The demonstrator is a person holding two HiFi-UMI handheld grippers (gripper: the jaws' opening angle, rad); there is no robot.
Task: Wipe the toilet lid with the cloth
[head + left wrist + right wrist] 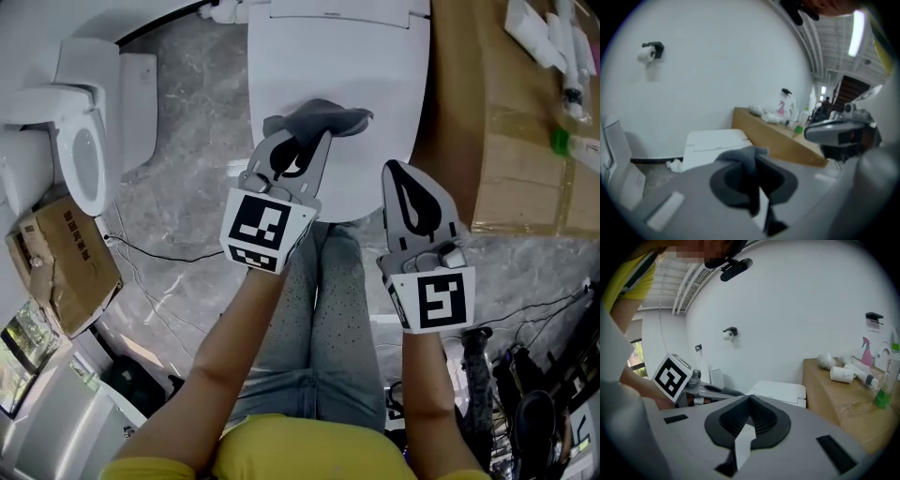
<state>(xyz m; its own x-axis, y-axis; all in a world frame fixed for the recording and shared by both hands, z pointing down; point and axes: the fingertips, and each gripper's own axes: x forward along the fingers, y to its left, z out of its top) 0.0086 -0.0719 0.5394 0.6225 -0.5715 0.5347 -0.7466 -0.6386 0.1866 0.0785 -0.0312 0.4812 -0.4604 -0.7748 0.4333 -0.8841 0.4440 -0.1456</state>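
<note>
We find left gripper (298, 141) clamped on grey fabric cloth (337, 117), seemingly touching white toilet lid (319, 56), right gripper (401, 173) clenched empty at cloth's four o'clock.

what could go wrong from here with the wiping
1. The left gripper pinches only one bunched end of the cloth, so a drag across the toilet lid might pull it free.
2. With the cloth bunched ahead of the jaws, the hard tips could scrape the lid.
</note>
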